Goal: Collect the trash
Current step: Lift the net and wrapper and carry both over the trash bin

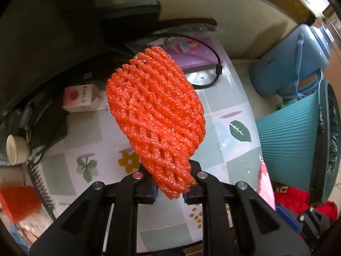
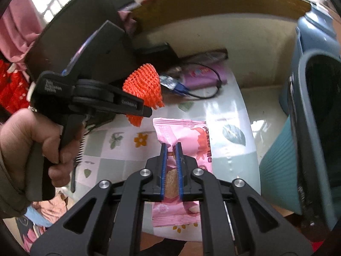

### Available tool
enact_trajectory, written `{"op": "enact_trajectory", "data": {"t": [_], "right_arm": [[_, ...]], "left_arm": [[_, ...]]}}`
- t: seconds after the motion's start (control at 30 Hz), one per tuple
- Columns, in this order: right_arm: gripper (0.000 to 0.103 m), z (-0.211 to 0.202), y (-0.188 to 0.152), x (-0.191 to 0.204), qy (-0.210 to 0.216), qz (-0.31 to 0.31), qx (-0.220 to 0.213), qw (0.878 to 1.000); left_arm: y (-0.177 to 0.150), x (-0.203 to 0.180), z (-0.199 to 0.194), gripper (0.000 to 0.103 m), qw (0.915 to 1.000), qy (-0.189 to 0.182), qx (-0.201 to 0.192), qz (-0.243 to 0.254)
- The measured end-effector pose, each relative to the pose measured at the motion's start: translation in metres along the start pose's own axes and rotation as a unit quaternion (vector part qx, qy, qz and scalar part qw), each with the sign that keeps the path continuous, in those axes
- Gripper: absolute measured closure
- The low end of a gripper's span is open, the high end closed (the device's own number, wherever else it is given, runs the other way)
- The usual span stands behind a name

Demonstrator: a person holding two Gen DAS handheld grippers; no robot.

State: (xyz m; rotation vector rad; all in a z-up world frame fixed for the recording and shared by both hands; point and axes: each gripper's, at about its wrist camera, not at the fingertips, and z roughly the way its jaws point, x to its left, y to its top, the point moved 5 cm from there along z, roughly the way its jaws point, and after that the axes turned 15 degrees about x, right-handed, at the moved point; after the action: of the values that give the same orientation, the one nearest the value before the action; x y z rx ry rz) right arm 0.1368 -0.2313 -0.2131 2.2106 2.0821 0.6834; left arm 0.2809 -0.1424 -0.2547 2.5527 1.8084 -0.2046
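We had the left gripper (image 1: pixel 170 188) clamped on the bottom end of the orange foam net (image 1: pixel 156 115), lifted above the patterned tablecloth (image 1: pixel 226 136). Further right, our right gripper (image 2: pixel 171 166) pinched the pink snack wrapper (image 2: pixel 187 136) (jaws nearly together), beside the teal bin (image 2: pixel 283 162).

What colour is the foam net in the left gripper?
Bright orange foam net, seen best from the left wrist.
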Motion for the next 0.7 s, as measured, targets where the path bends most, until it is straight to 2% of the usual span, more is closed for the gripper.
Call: {"op": "enact_trajectory", "data": {"t": [0.1, 0.37, 0.57, 0.7], "right_arm": [[0.094, -0.018, 0.004, 0.002, 0.012, -0.015, -0.009, 1.0], [0.094, -0.078, 0.018, -0.009, 0.034, -0.077, -0.044, 0.996], [0.094, -0.115, 0.026, -0.035, 0.041, -0.084, -0.075, 0.993], [0.094, -0.134, 0.025, -0.05, 0.041, -0.092, -0.09, 0.991]], "left_arm": [[-0.009, 0.004, -0.017, 0.087, 0.9997, 0.004, -0.01, -0.024], [-0.037, -0.016, -0.066, 0.087, 0.9947, 0.004, -0.059, -0.085], [-0.054, -0.046, -0.097, 0.087, 0.9899, 0.006, -0.093, -0.107], [-0.061, -0.073, -0.11, 0.087, 0.9885, 0.007, -0.108, -0.105]]}}
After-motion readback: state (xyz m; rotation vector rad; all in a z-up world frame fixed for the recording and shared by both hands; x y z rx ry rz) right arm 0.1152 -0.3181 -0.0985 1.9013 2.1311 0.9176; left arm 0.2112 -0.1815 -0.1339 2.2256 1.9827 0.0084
